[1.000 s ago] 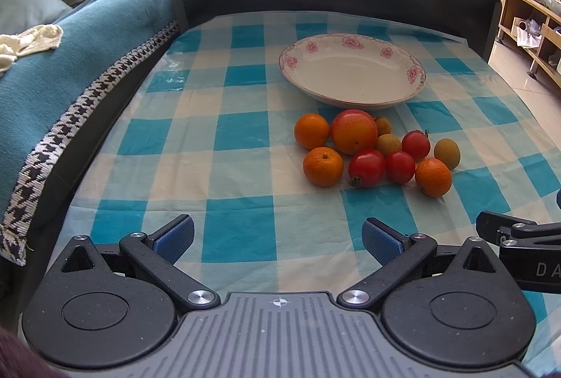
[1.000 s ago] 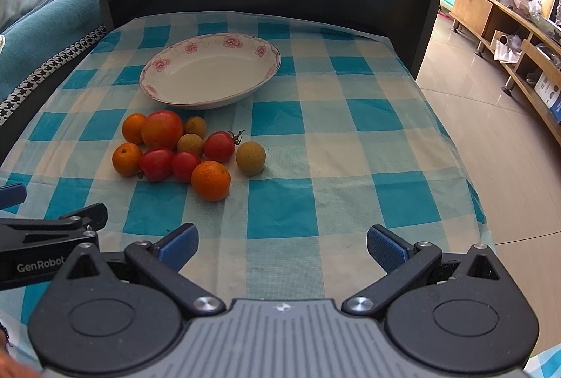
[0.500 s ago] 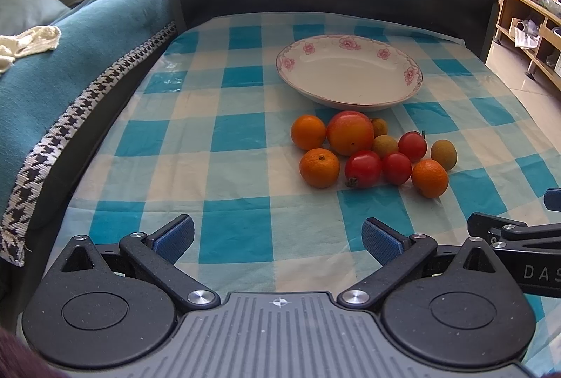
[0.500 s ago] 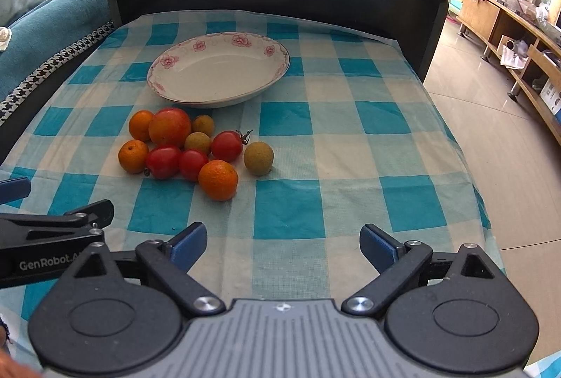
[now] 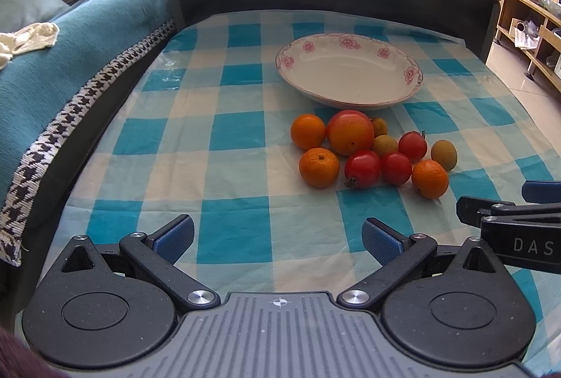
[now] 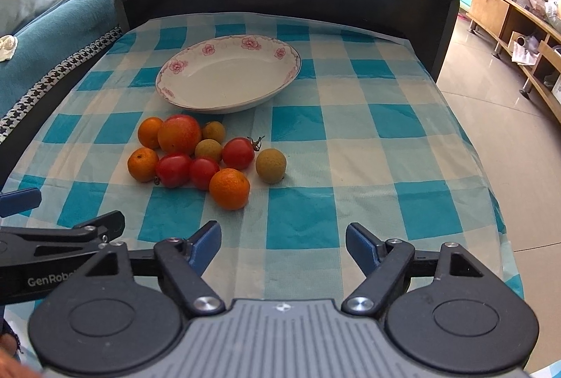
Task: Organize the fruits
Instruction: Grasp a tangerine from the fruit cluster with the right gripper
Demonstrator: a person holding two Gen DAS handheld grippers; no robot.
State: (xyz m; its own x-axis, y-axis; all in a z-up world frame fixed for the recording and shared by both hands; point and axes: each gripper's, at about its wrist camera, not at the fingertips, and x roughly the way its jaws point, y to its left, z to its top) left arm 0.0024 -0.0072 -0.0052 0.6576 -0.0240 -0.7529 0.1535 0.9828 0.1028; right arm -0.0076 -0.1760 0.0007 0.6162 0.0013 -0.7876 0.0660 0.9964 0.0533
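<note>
Right gripper (image 6: 283, 243) jaws narrowed yet apart, left gripper (image 5: 277, 239) wide, three oranges (image 6: 229, 188), three tomatoes (image 6: 238, 153), one plate (image 6: 228, 76)

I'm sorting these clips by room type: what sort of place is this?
Most likely a home living room: a teal-covered sofa with cushions runs along the left, a low table under a blue-and-white checked tablecloth holds a white floral-rimmed plate, and a wooden shelf unit stands on a tiled floor.

- Left gripper (image 5: 277, 236): black linkage arms, blue ribbed pads, silver screws, grey ridged housing.
- Right gripper (image 6: 283, 243): same build; white "DAS" lettering on its side.
</note>
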